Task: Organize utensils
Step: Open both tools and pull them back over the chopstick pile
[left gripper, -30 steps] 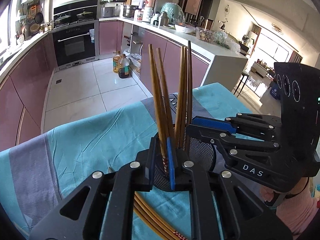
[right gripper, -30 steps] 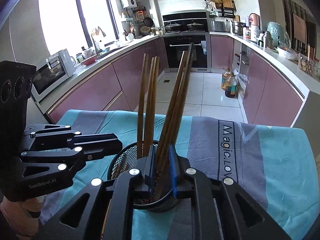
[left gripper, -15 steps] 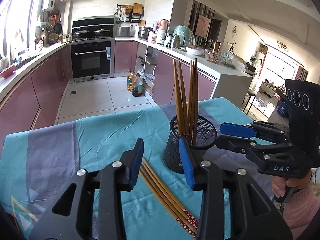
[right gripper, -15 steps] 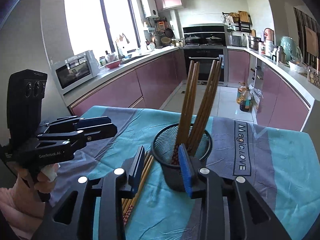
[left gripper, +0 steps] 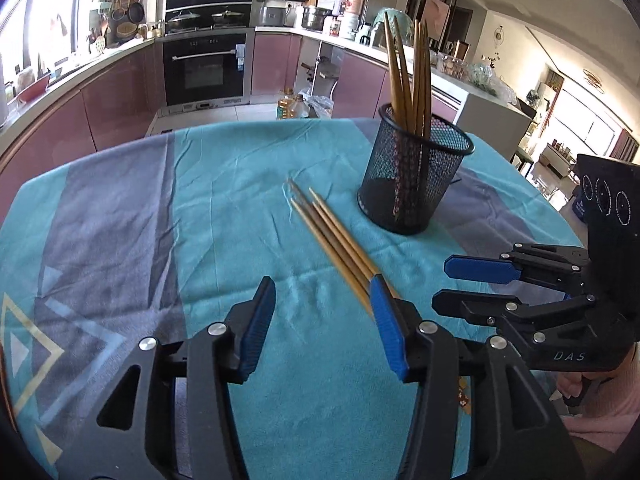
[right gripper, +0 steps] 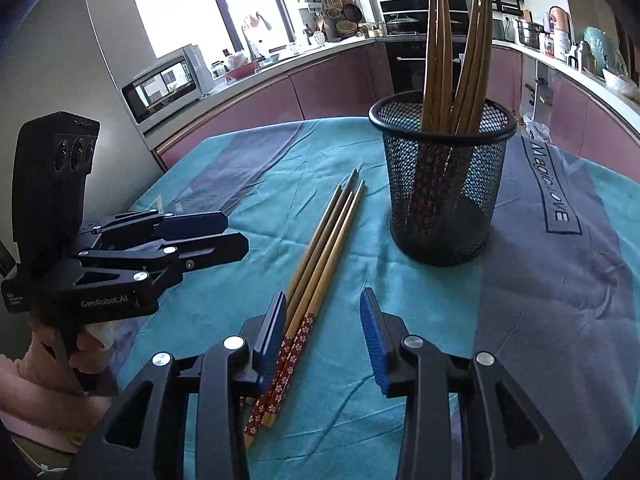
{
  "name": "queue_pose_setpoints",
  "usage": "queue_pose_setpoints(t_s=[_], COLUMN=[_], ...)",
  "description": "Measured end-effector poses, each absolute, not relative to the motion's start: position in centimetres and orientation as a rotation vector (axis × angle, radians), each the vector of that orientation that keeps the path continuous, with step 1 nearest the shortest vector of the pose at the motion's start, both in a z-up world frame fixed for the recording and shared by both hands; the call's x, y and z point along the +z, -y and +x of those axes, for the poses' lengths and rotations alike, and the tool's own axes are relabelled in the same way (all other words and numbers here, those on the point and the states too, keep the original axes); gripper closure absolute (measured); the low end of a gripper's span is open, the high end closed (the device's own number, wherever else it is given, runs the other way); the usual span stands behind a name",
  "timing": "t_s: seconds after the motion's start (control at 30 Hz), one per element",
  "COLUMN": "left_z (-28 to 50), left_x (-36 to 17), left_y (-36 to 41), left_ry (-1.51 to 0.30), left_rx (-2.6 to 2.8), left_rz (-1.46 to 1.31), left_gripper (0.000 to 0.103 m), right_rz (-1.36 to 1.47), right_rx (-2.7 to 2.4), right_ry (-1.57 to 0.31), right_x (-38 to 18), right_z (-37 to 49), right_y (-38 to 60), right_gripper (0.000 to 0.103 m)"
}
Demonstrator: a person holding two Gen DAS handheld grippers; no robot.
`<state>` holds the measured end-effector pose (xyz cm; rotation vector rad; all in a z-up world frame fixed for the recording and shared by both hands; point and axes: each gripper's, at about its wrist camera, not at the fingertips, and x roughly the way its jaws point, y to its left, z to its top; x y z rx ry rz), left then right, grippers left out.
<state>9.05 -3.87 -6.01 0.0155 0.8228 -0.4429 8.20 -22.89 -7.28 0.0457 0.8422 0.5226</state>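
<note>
A black mesh cup [left gripper: 412,184] [right gripper: 444,192] stands upright on the teal tablecloth [left gripper: 240,184] and holds several brown chopsticks [left gripper: 408,68] [right gripper: 456,60]. Several loose chopsticks [left gripper: 332,240] [right gripper: 324,248] lie flat on the cloth in front of the cup. My left gripper [left gripper: 322,286] [right gripper: 236,233] hovers over the cloth with its jaws opening and nothing between them; the loose chopsticks run under its right finger. My right gripper [right gripper: 324,296] [left gripper: 442,284] is open, and the red patterned ends of the loose chopsticks lie below its left pad, untouched.
The table edge falls away behind the cup toward the tiled kitchen floor. Pink cabinets, an oven and a microwave [right gripper: 164,84] line the far walls. A hand in a pink sleeve [right gripper: 48,364] holds each gripper near the table's front.
Both grippers were shut on chopsticks over the cup. They have opened, left those chopsticks standing in the cup, and drawn back and down toward the loose ones.
</note>
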Motion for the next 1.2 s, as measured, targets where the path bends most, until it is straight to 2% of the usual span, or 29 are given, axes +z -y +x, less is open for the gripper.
queue_pose_setpoints(t_s=[0.4, 1.0, 1.2], left_z=[9.6, 10.7, 10.8], left_x=[-9.2, -9.9, -9.9], left_y=[5.2, 7.3, 7.3], left_ry=[-0.905, -0.922, -0.924], left_rx=[-0.446, -0.444, -0.453], left_rz=[0.024, 0.068, 0.079], left_gripper=[0.054, 0.054, 0.058], right_rz=[0.056, 0.064, 0.059], right_rx=[0.492, 0.490, 0.493], right_ry=[-0.862, -0.866, -0.868], right_x=[-8.5, -8.7, -8.7], right_z=[8.0, 7.9, 8.0], right_y=[22.7, 23.1, 23.1], right_gripper=[0.067, 0.067, 0.067])
